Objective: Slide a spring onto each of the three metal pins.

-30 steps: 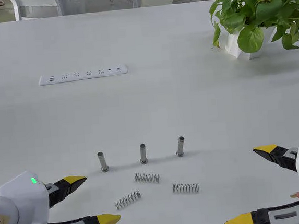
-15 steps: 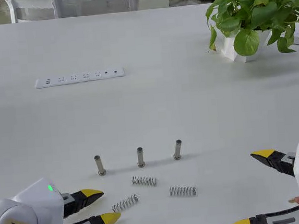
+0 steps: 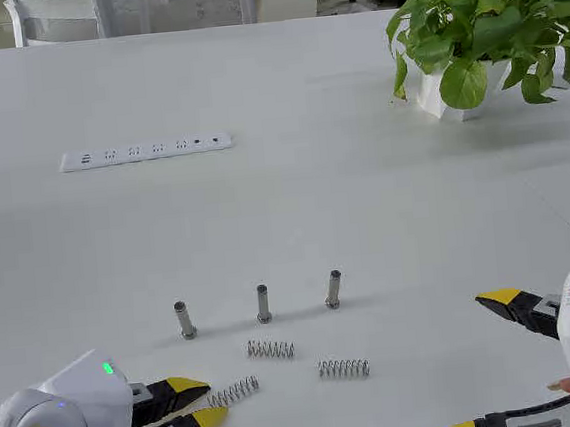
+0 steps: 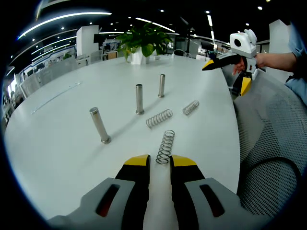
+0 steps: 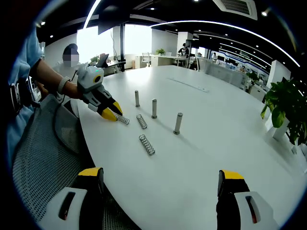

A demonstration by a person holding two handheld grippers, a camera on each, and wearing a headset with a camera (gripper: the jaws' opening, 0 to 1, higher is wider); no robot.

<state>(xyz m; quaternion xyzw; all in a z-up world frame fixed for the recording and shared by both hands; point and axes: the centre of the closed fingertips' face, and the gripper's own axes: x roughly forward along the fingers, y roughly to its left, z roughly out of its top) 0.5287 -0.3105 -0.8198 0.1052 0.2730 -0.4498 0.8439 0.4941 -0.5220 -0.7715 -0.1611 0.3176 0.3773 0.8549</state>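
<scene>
On the white table [image 3: 363,187], pins [image 3: 263,303] stand upright, springs [image 3: 270,350] lie flat.

Three bare pins [image 3: 262,303] stand upright — three springs [image 3: 270,350] lie nearby.

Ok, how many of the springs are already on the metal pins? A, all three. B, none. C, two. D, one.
B: the left spring, middle spring and right spring all lie flat on the table, and the pins stand bare.
</scene>
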